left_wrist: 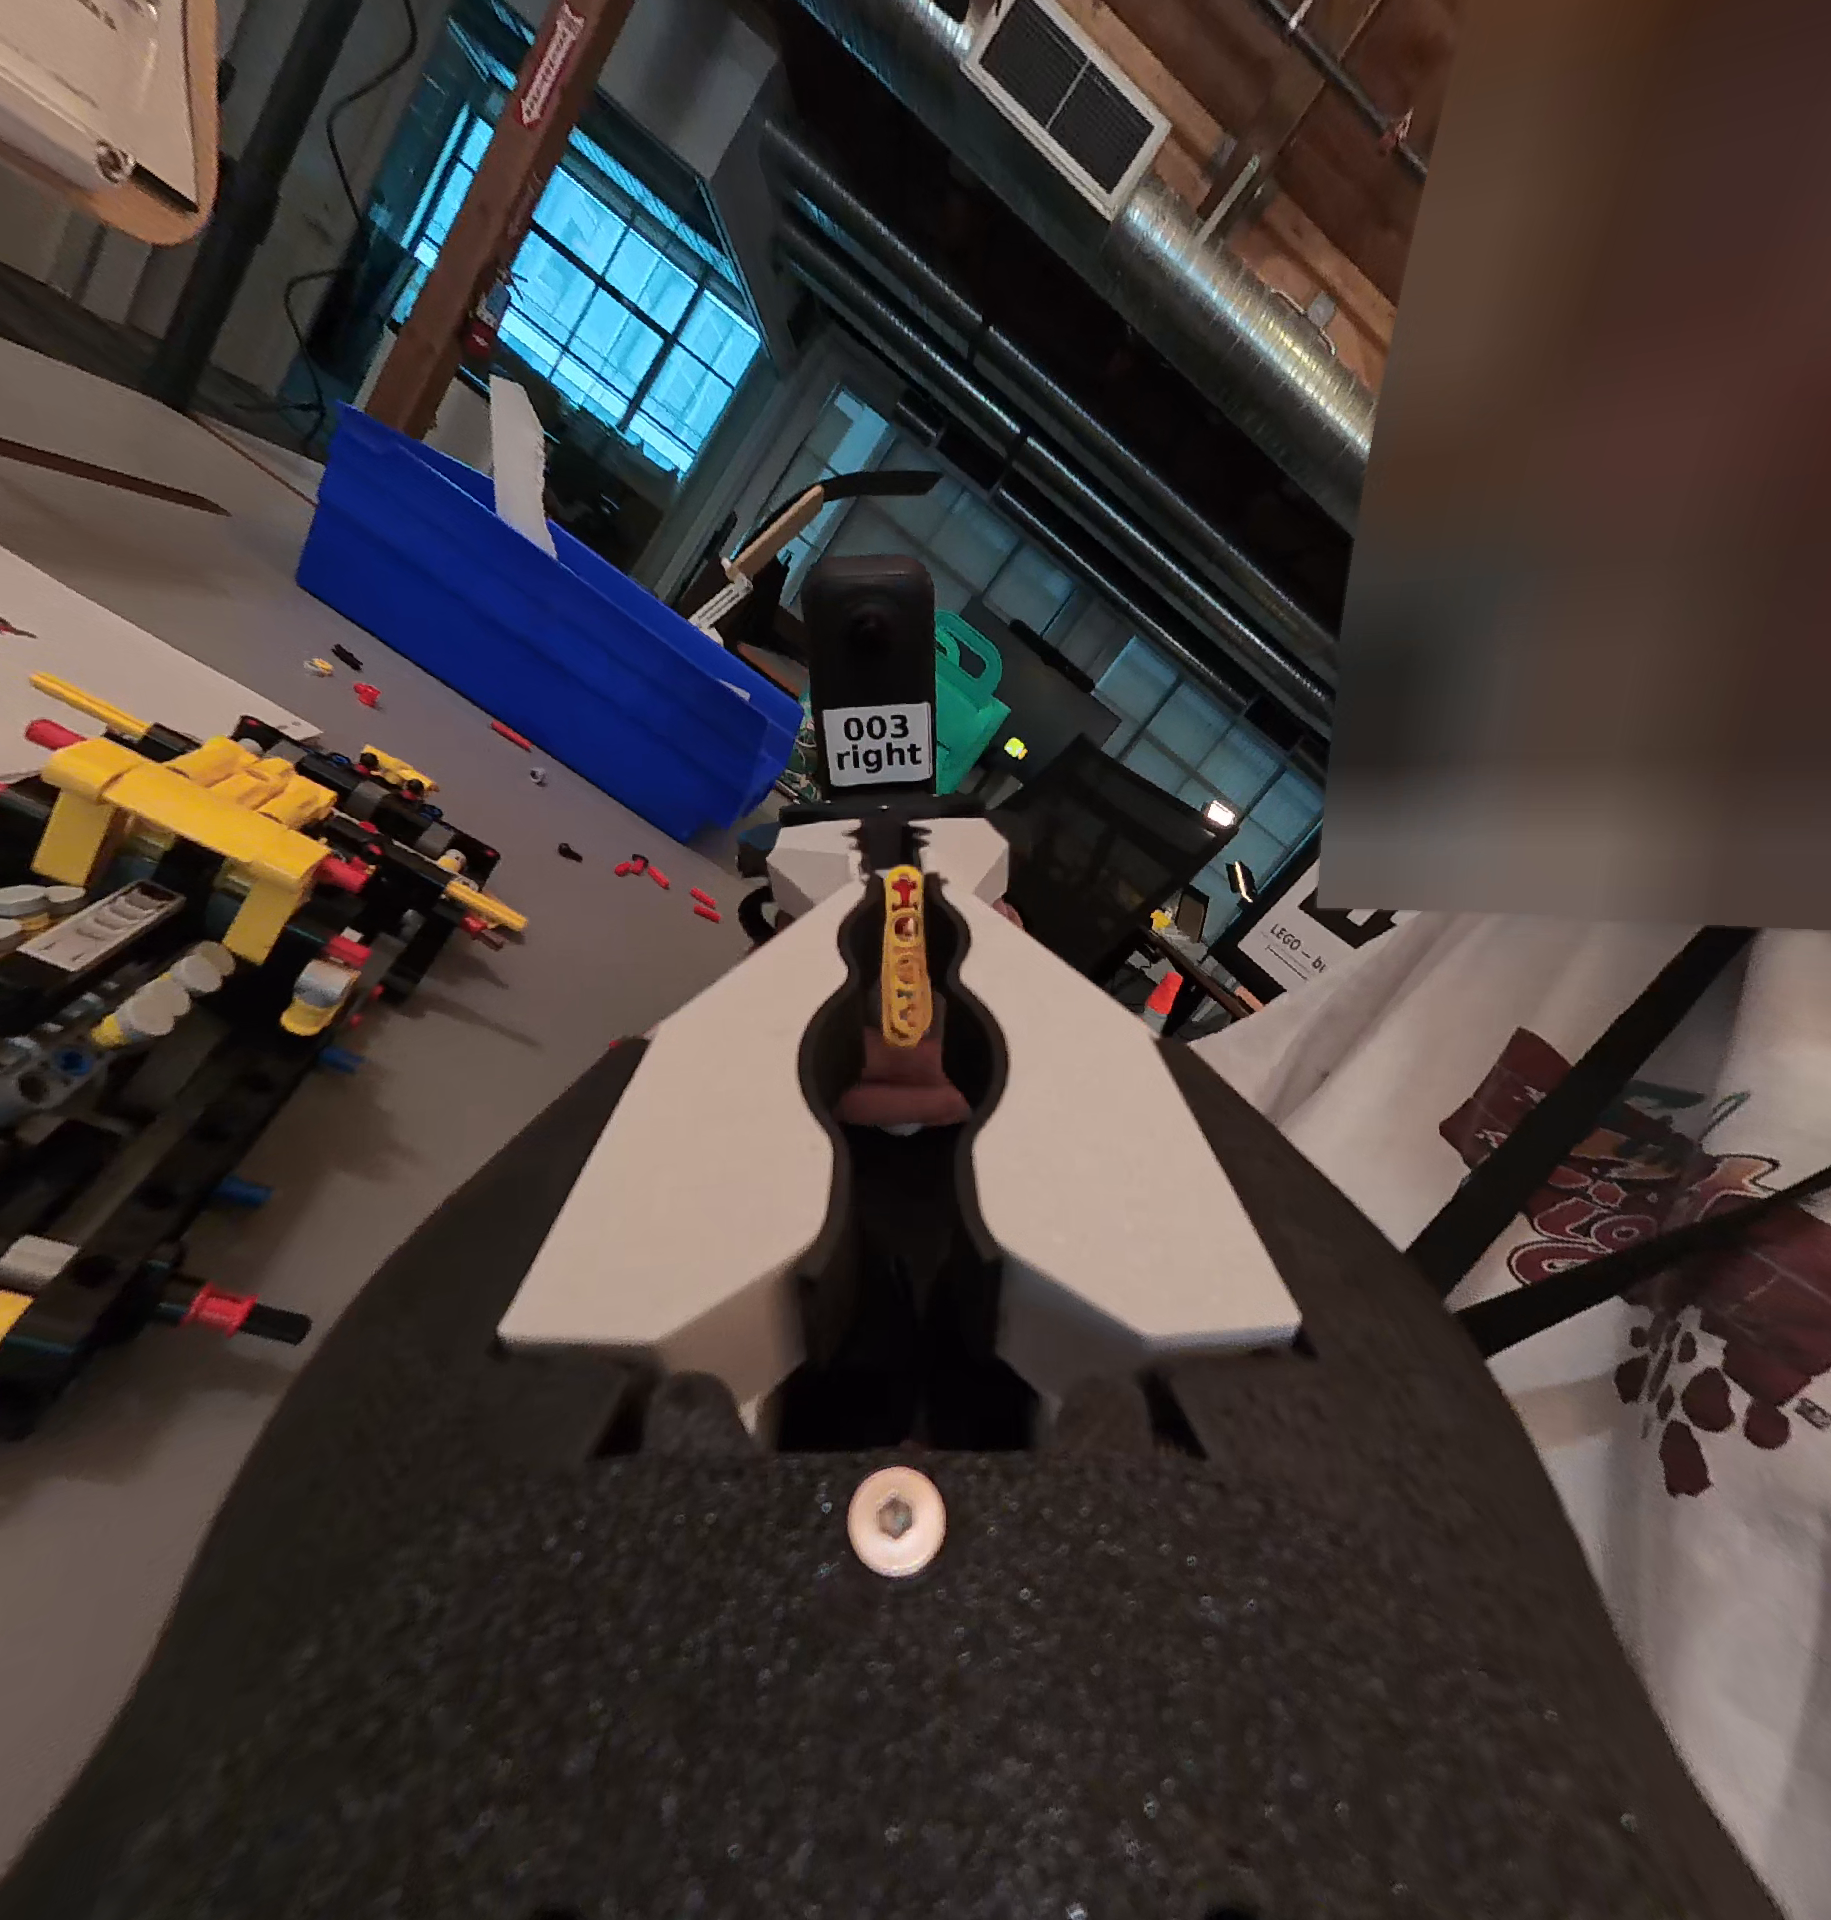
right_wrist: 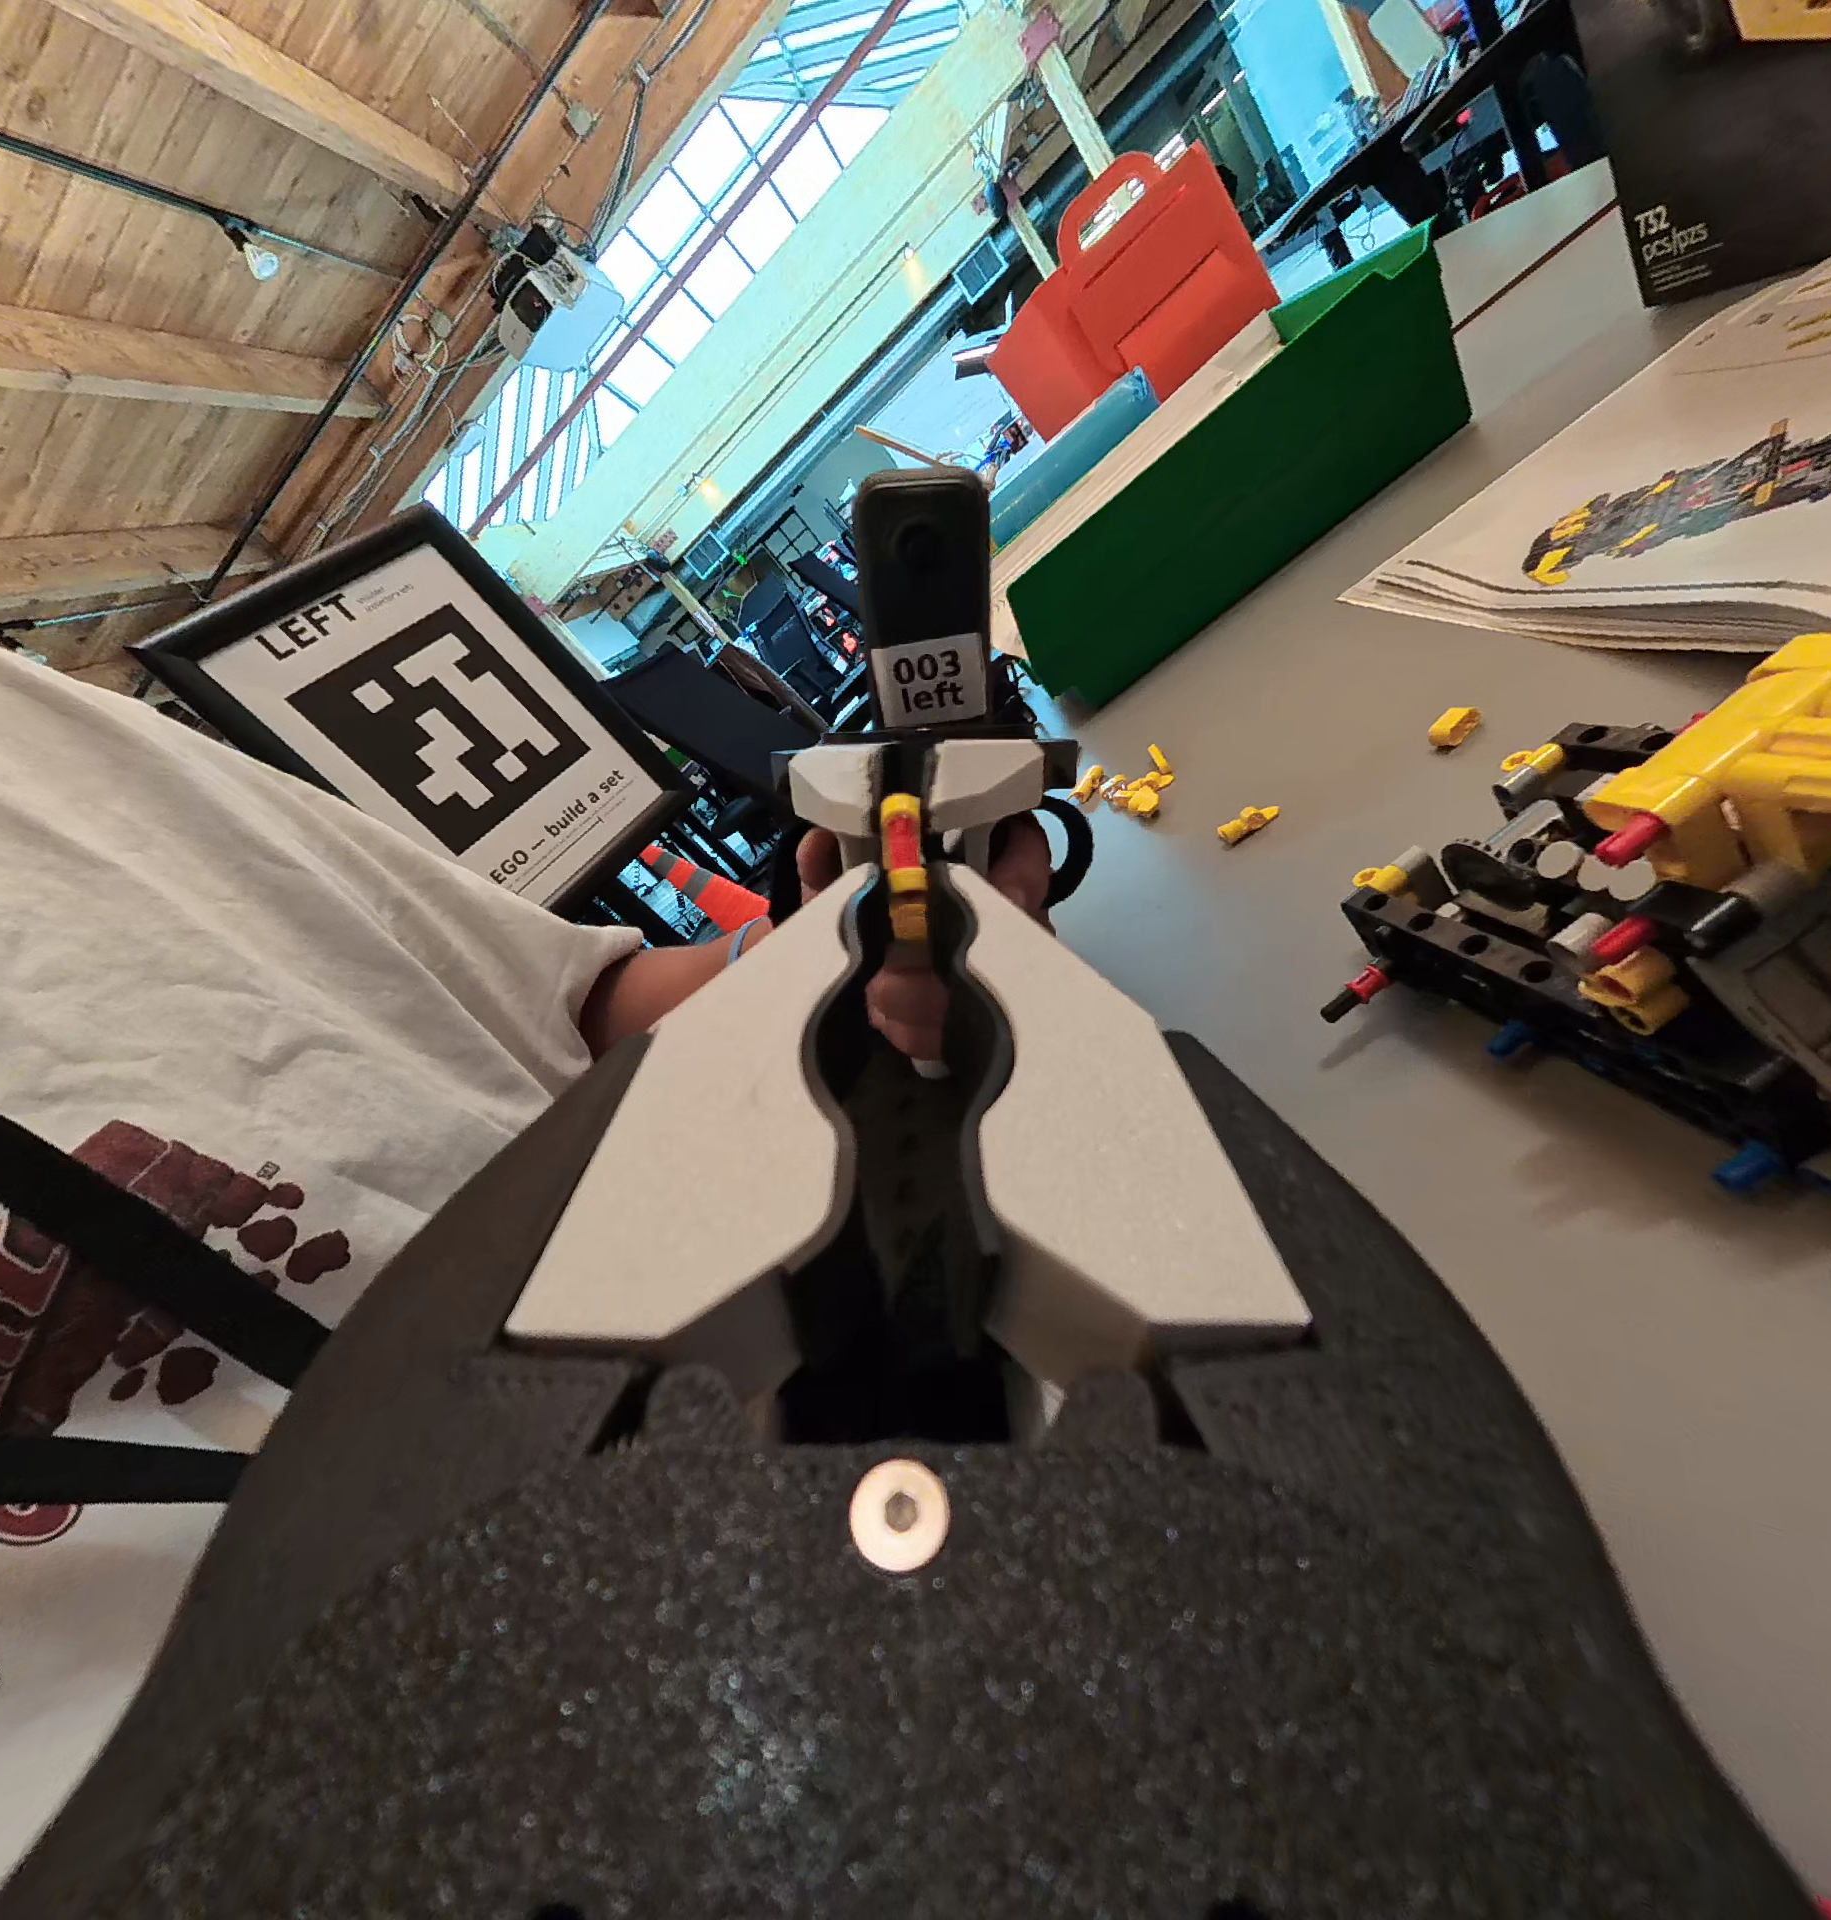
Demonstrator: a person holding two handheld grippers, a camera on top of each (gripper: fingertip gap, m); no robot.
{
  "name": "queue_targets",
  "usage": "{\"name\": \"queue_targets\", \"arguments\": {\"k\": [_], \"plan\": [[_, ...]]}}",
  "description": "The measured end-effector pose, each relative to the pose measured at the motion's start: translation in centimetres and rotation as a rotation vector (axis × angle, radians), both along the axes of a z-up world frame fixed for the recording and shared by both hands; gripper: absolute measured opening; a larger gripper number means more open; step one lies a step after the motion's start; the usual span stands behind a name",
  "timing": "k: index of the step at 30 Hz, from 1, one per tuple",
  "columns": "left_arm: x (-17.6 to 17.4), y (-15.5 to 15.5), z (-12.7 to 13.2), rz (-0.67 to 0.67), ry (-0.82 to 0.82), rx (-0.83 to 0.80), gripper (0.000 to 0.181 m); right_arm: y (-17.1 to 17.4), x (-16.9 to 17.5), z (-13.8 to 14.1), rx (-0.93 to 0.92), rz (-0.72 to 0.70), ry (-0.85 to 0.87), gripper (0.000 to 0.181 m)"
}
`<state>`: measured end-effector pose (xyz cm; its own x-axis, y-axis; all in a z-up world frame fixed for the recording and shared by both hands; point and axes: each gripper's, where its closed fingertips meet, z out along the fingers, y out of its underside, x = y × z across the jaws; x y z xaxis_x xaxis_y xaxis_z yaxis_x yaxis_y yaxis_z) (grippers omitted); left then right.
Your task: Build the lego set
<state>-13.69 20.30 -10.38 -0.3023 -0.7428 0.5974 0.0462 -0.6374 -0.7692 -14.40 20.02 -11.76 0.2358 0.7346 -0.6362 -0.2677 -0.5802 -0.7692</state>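
Plainly, labelled claws (left_wrist: 903, 883) pinch yellow beam (left_wrist: 905, 971).

We take this for a workshop or maker space in a converted industrial hall: a bare timber ceiling (right_wrist: 111, 260) with skylights (right_wrist: 703, 197), exposed metal ducting (left_wrist: 1233, 281) and tall factory-style windows (left_wrist: 620, 301). On the grey counter (right_wrist: 1358, 1195) stand plastic parts bins, blue (left_wrist: 516, 613) to the left and green (right_wrist: 1254, 520) far right, beside a framed marker sign (right_wrist: 423, 707).

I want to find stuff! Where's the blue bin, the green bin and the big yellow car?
blue bin (left_wrist: 495, 613): left wrist view, its long side wall.
green bin (right_wrist: 1254, 520): right wrist view, its front wall.
yellow car (left_wrist: 204, 800): left wrist view, yellow top.
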Motion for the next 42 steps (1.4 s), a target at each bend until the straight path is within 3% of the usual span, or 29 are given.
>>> {"name": "queue_targets", "arguments": {"k": [12,31,34,36,38,42], "plan": [[-0.9,-1.1,-0.8,-0.111,0.06,0.109,0.008,-0.8,-0.8,-0.6,0.011,0.053,-0.055,0.006],[-0.2,-0.8,-0.6,-0.071,0.056,0.1,0.007,-0.2,-0.3,0.0,0.003,0.021,-0.004,0.006],[0.3,-1.1,-1.6,-0.06,0.133,0.161,0.026,0.7,1.1,0.9,-0.04,-0.02,0.111,0.006],[0.7,-1.7,-2.1,-0.049,0.173,0.234,0.028,1.0,1.4,0.7,-0.066,-0.035,0.126,0.006],[1.3,-1.4,-2.6,0.031,0.227,0.337,0.028,1.5,1.3,0.1,-0.056,-0.076,0.074,0.006],[2.0,1.5,-3.8,0.366,0.392,0.684,0.031,2.8,2.1,-1.3,-0.045,-0.213,-0.052,0.006]]}}
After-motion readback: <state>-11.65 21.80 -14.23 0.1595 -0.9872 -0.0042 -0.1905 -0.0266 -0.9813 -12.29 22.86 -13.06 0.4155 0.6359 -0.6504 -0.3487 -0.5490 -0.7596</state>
